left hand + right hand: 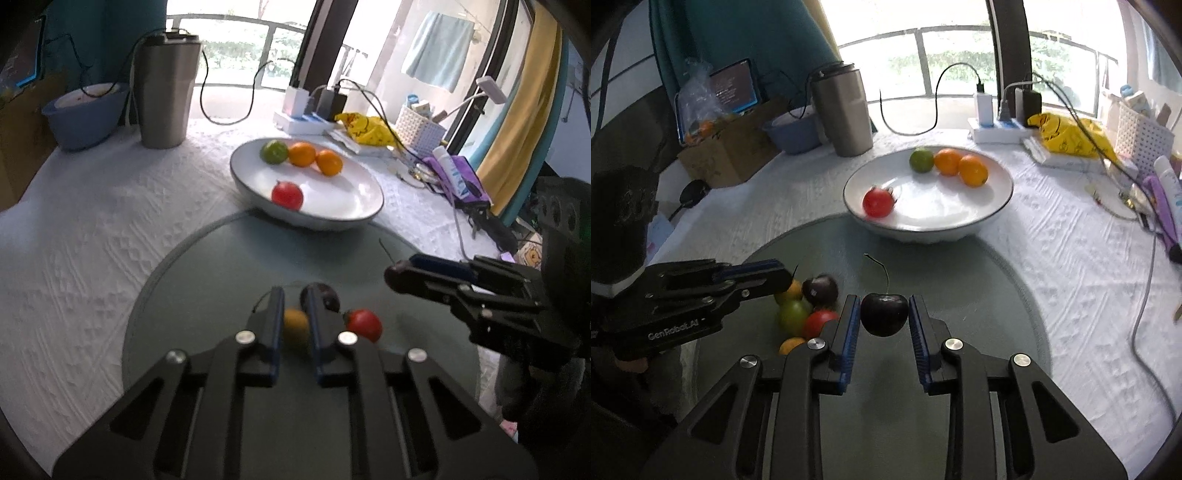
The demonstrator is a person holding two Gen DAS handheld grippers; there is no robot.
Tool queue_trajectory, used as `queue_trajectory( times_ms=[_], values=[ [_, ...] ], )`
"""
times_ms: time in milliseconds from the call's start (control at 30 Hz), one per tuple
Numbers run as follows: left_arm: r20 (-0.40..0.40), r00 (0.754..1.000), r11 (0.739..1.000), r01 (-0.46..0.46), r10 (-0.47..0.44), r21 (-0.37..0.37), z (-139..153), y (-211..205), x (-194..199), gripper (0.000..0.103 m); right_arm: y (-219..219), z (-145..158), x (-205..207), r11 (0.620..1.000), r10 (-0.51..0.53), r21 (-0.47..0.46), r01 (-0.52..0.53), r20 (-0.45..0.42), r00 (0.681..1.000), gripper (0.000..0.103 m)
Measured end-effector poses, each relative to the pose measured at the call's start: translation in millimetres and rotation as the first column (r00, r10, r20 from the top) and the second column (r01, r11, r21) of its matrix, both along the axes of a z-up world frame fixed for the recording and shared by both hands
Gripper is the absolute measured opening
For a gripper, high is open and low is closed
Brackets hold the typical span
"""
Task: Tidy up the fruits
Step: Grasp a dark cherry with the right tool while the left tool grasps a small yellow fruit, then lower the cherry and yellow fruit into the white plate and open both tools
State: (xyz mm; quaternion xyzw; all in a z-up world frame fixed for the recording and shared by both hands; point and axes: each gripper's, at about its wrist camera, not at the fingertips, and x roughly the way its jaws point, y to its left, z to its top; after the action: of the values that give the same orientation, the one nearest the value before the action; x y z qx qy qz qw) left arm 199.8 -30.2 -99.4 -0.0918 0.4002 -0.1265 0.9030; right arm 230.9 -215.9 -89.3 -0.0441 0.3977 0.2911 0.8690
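Note:
My left gripper [293,299] is shut on a small yellow fruit [295,326] above the round grey-green glass disc [221,266]. Beside it lie a dark plum [327,295] and a red tomato [365,325]. My right gripper [884,301] is shut on a dark cherry [884,314] with a long stem, over the same disc [960,280]. The right wrist view shows the left gripper [783,278] at a small pile: a green fruit [792,314], a red one [822,321], a plum [820,290]. Beyond stands a white bowl [960,218] holding a lime [921,159], two oranges [973,170] and a red tomato [877,202].
A steel tumbler [842,110], a blue bowl [792,133] and a cardboard box [727,155] stand at the back left. A power strip with cables [993,129], a yellow bag [1067,136], a white basket [1141,136] and toiletries [1167,192] crowd the right. A white textured cloth [1071,277] covers the table.

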Motion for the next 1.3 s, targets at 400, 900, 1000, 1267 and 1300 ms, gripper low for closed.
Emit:
queue_trajectory(
  times_ms=[400, 900, 1000, 1267, 1300],
  values=[
    [-0.103, 0.994, 0.999, -0.018, 0.023, 0.046, -20.8, 7.7, -2.8, 0.039, -4.7, -0.6, 11.1, 1.000, -0.008, -0.005, 0.008, 0.000, 1.000, 0.029],
    [-0.045, 0.999, 0.994, 0.006, -0.001, 0.112, -16.1, 1.5, 2.7, 0.025, -3.9, 7.1, 19.9, 1.000, -0.019, 0.004, 0.019, 0.035, 0.999, 0.029],
    [-0.017, 1.000, 0.996, 0.006, -0.004, 0.088, -6.5, 3.1, 11.5, 0.025, -1.0, 10.4, 30.2, 1.000, -0.020, 0.007, 0.020, 0.050, 0.999, 0.029],
    [0.064, 0.998, 0.998, 0.019, -0.023, 0.067, 16.3, -2.4, 49.0, 0.025, 7.1, 6.5, 66.9, 1.000, -0.030, 0.006, 0.030, 0.057, 0.998, 0.029],
    [0.072, 0.997, 0.998, 0.022, -0.026, 0.067, 18.2, -4.4, 54.5, 0.025, 7.2, 6.0, 69.9, 0.999, -0.035, 0.006, 0.034, 0.056, 0.998, 0.029]
  ],
)
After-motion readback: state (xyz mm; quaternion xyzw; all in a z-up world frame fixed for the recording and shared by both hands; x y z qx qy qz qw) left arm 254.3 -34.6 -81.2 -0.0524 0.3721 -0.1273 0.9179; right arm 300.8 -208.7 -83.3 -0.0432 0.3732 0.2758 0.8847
